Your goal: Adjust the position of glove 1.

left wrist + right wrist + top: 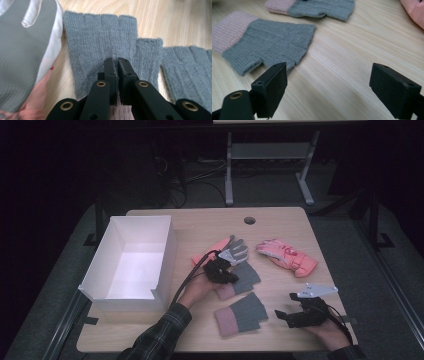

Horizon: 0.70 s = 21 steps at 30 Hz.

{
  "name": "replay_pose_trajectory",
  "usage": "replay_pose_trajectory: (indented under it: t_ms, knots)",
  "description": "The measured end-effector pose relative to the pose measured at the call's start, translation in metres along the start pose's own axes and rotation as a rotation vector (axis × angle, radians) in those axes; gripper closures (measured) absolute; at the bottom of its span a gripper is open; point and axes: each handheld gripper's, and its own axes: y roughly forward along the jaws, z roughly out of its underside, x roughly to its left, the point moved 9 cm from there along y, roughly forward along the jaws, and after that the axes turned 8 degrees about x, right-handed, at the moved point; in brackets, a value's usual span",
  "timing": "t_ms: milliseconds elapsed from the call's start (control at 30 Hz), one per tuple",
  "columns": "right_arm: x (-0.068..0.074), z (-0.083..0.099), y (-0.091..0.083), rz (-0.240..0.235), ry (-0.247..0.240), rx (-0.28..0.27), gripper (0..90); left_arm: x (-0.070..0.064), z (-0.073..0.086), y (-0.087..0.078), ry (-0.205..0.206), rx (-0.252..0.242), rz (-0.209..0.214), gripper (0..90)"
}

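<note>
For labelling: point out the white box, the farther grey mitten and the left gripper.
white box (167, 251), high view, right wall.
farther grey mitten (100, 37), left gripper view, knit finger part.
left gripper (117, 61), left gripper view, between jaw tips.

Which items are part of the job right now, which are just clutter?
In play:
left gripper, jaws pinched on the farther grey fingerless glove
right gripper, open beside the nearer grey fingerless glove

Lying about:
white box
pink glove
grey-and-white glove
</note>
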Motion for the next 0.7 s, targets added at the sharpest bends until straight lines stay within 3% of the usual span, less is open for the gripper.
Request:
replay_pose_trajectory:
  t_ms: [367, 700]
  knots:
    - [-0.001, 0.000, 0.000, 0.002, 0.007, 0.000, 14.4, -0.012, -0.002, -0.029, -0.020, -0.014, 0.003, 86.5]
    - [-0.003, 0.000, -0.001, 0.007, 0.009, -0.006, 14.5, -0.047, 0.013, -0.050, -0.036, 0.002, 0.027, 86.5]
